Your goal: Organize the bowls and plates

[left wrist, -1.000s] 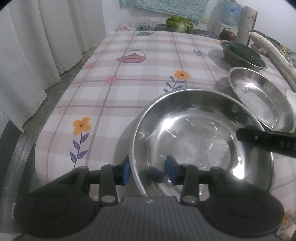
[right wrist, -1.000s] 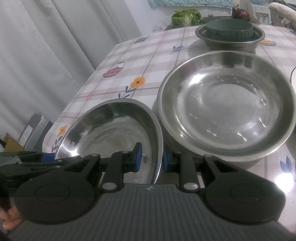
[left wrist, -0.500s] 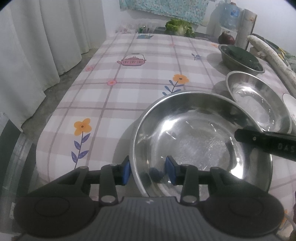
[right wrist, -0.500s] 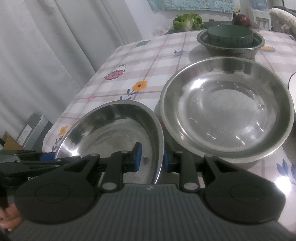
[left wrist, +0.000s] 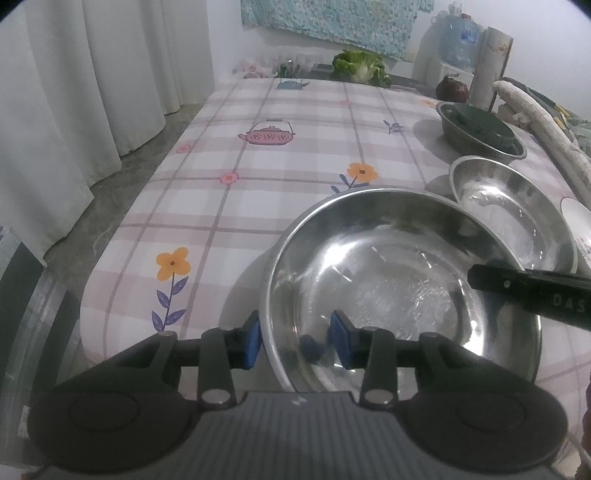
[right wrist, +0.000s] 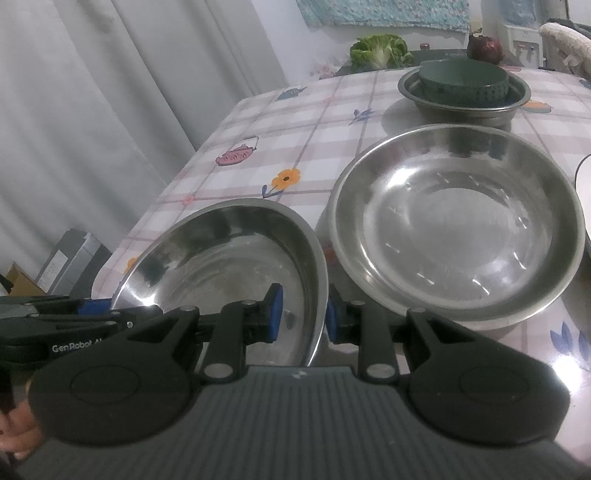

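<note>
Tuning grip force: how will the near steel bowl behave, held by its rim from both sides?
The steel bowl looks rigid, so it probably won't flex. Its polished, glossy wall may slip between the pads of the left gripper and right gripper. It looks thin-walled and shallow, likely light. With each gripper on a rim edge, it could pivot and tilt.

A checked tablecloth with printed orange flowers and a pink teapot motif covers the table. Relative to that teapot motif, white curtains hang well off to the left, reaching the grey floor. Beyond it, past the cloth's far edge, lies a leafy green cabbage. Farther right of the cabbage sits a dark red onion, and behind that a blue water jug. A patterned blue cloth hangs on the wall above.
</note>
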Motion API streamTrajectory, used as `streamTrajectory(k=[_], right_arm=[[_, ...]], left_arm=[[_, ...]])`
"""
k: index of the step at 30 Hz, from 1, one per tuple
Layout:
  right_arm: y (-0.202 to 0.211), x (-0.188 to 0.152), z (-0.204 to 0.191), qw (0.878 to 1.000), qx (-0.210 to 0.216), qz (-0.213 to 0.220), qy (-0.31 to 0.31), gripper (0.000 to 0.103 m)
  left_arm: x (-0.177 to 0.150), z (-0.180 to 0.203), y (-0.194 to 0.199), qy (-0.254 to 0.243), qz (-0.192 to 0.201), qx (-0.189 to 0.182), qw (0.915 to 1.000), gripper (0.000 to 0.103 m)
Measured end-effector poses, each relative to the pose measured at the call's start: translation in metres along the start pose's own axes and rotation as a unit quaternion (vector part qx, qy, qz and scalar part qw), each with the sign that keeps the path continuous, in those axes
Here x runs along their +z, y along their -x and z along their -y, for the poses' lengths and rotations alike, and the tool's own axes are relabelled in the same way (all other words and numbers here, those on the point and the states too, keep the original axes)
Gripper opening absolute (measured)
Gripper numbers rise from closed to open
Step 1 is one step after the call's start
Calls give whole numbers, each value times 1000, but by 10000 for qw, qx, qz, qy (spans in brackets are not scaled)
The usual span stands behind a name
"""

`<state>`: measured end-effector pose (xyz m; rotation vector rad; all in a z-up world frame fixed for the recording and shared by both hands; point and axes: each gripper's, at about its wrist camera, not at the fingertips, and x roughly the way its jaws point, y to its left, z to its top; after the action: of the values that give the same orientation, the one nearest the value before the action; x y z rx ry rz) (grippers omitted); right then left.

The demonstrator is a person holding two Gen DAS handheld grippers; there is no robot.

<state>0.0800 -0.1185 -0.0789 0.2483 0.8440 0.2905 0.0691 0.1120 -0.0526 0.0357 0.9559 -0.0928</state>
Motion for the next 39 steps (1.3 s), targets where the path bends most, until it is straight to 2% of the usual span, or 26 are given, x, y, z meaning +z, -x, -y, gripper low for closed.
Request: streamTrajectory(k=[23, 39], right_arm=[[19, 6, 1, 9996, 103, 242, -40, 23], [50, 9, 20, 9979, 80, 576, -276, 24]], left_arm=[[9, 5, 18, -106, 248, -9, 9996, 40], [27, 35, 33, -447, 598, -45, 9972, 40]])
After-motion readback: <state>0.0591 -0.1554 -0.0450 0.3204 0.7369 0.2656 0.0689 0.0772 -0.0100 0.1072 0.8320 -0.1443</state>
